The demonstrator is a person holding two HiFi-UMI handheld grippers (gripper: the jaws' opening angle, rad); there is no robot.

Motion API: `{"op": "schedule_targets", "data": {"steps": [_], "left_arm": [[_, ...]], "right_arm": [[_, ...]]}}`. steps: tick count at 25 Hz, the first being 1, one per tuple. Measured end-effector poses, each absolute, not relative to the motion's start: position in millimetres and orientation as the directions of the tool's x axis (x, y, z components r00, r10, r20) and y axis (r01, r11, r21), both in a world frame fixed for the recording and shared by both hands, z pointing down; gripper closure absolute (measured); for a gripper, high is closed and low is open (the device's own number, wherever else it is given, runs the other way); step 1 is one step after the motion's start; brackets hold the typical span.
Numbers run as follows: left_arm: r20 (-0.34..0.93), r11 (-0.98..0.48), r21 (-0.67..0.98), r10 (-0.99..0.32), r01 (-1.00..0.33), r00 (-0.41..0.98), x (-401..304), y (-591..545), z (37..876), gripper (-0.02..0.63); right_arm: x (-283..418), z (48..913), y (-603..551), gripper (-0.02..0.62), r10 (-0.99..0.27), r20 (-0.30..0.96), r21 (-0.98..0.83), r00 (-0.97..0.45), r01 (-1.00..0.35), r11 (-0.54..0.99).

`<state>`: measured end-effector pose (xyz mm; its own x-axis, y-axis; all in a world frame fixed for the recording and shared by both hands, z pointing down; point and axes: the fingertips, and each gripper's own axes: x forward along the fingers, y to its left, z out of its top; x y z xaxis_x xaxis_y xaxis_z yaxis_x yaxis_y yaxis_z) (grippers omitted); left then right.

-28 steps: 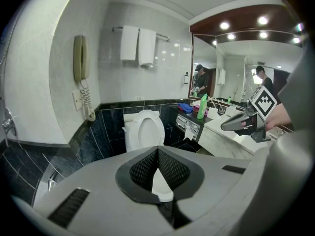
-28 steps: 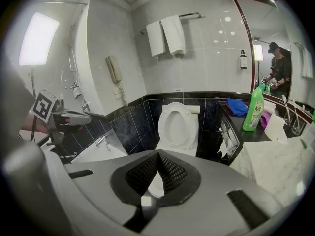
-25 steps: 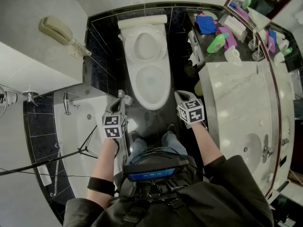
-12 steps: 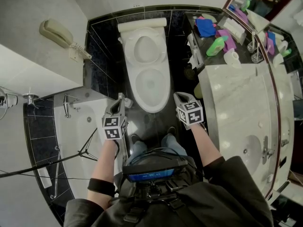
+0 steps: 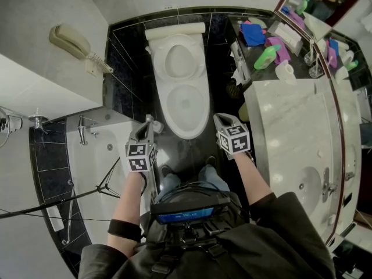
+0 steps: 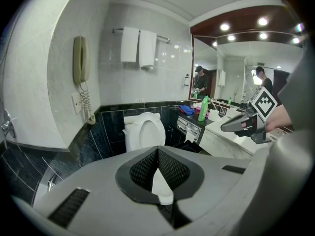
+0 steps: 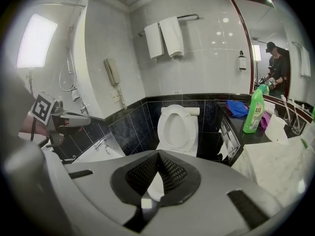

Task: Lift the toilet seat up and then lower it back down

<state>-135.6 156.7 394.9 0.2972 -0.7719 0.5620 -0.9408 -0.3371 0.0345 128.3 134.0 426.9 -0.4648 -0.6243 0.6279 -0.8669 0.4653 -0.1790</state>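
Observation:
The white toilet (image 5: 185, 106) stands against the black tiled wall, straight ahead of me. Its seat (image 5: 177, 60) is up and leans back on the tank (image 5: 174, 29); the bowl lies uncovered. In the right gripper view the raised seat (image 7: 178, 127) shows as an upright oval ring. My left gripper (image 5: 149, 121) hangs just off the bowl's front left, shut and holding nothing. My right gripper (image 5: 221, 118) hangs off the front right, a short gap from the rim, its jaws closed together and also empty. Neither touches the toilet.
A bathtub (image 5: 96, 156) with a tap lies at the left, with a thin stand (image 5: 87, 190) leaning across it. A marble counter (image 5: 296, 127) with a basin runs along the right. Behind it, a dark shelf holds a green bottle (image 5: 266, 54) and cloths. A wall phone (image 5: 70, 39) hangs left.

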Motion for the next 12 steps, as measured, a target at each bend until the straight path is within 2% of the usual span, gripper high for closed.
{"op": "schedule_targets", "data": {"steps": [12], "left_arm": [[0.558,-0.342,0.03,-0.774,-0.939,0.299,-133.0,157.2,393.2,0.598]], "right_arm": [[127.1,421.9,135.4,0.595,-0.628,0.62,-0.168,-0.471,-0.861,0.48]]}}
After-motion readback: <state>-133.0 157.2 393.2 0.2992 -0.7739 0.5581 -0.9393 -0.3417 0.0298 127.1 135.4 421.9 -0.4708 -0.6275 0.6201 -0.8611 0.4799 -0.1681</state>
